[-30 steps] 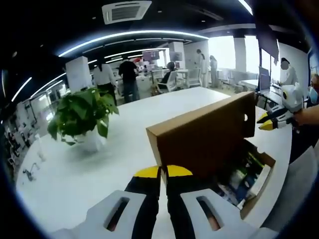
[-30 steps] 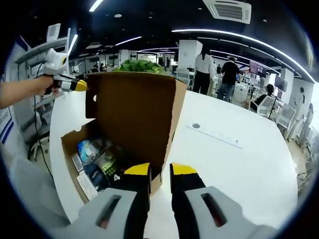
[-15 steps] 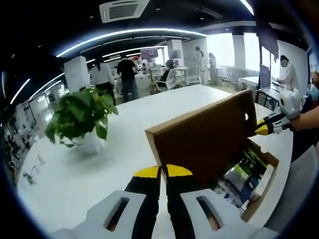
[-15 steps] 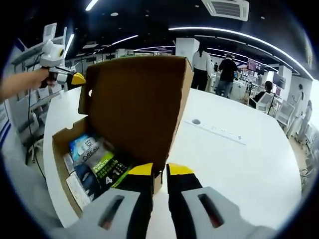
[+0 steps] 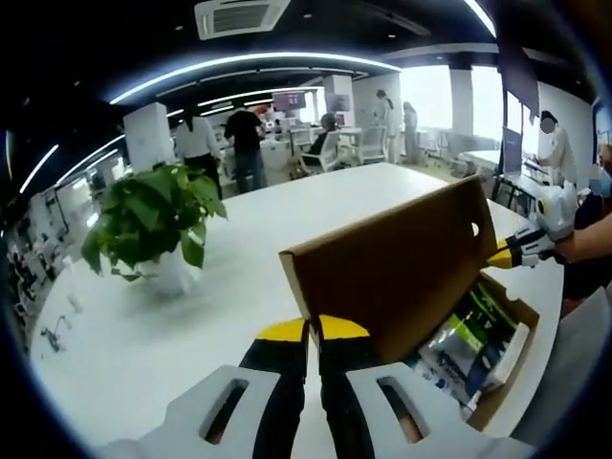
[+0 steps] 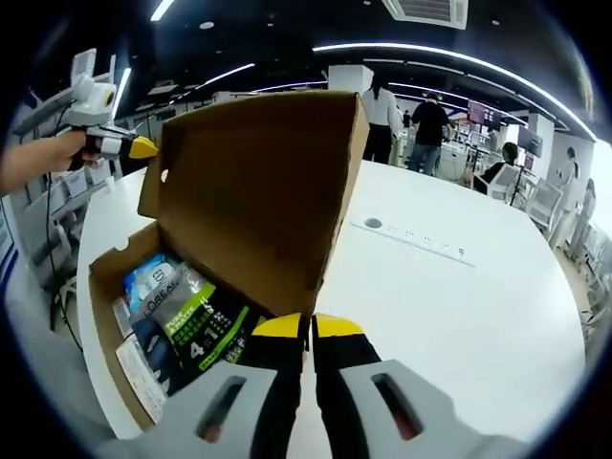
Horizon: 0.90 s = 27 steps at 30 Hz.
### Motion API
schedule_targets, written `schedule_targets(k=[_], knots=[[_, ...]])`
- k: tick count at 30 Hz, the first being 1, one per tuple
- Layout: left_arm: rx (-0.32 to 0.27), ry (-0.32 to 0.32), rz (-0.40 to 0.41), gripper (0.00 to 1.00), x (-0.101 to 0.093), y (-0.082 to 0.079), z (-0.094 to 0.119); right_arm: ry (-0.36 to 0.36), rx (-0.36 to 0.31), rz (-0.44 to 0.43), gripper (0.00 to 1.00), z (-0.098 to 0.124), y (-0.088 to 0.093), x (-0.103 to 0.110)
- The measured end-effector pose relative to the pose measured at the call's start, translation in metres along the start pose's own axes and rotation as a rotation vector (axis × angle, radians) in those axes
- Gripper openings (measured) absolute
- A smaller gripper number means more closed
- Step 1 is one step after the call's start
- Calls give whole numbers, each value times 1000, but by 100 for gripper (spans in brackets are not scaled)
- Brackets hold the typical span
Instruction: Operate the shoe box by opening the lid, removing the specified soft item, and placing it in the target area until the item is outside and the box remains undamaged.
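In the left gripper view, the left gripper (image 5: 314, 330) rises from the bottom with its yellow-tipped jaws drawn together, nearly touching, at the near corner of the raised lid (image 5: 397, 271) of the cardboard shoe box (image 5: 505, 382); whether they pinch the lid's edge cannot be told. The lid stands tilted up, and under it lie printed soft packets (image 5: 464, 344) inside the box. At the lid's far corner the other gripper's yellow tip touches the cardboard, held by a person's hand (image 5: 577, 247). Further off on the white table (image 5: 143, 335) stands a potted plant (image 5: 153, 225), and people stand among desks beyond.

In the right gripper view, the right gripper (image 6: 308, 327) also has its jaws together, at the lid's (image 6: 256, 186) lower edge. The box (image 6: 107, 330) holds a green and black packet (image 6: 196, 325) beside a blue one (image 6: 153, 279).
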State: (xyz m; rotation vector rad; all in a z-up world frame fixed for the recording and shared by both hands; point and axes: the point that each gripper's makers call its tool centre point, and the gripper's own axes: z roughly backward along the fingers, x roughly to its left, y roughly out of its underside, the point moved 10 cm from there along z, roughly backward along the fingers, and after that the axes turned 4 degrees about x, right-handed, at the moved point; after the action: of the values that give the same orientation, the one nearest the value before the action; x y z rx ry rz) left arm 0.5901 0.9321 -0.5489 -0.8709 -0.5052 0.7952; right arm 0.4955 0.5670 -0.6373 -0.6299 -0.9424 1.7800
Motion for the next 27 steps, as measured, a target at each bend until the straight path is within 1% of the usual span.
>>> schedule_targets(k=[8, 21, 24, 27], knots=[[1, 5, 12, 0, 4, -1, -8, -5, -8, -19, 0, -1, 0, -2], [2, 10, 22, 1, 8, 0, -18, 3, -9, 6, 0, -3, 0, 0], [14, 13, 20, 1, 8, 2, -19, 4, -8, 13, 0, -4, 0, -1], [17, 19, 41, 1, 7, 8, -19, 5, -9, 16, 0, -4, -1, 0]])
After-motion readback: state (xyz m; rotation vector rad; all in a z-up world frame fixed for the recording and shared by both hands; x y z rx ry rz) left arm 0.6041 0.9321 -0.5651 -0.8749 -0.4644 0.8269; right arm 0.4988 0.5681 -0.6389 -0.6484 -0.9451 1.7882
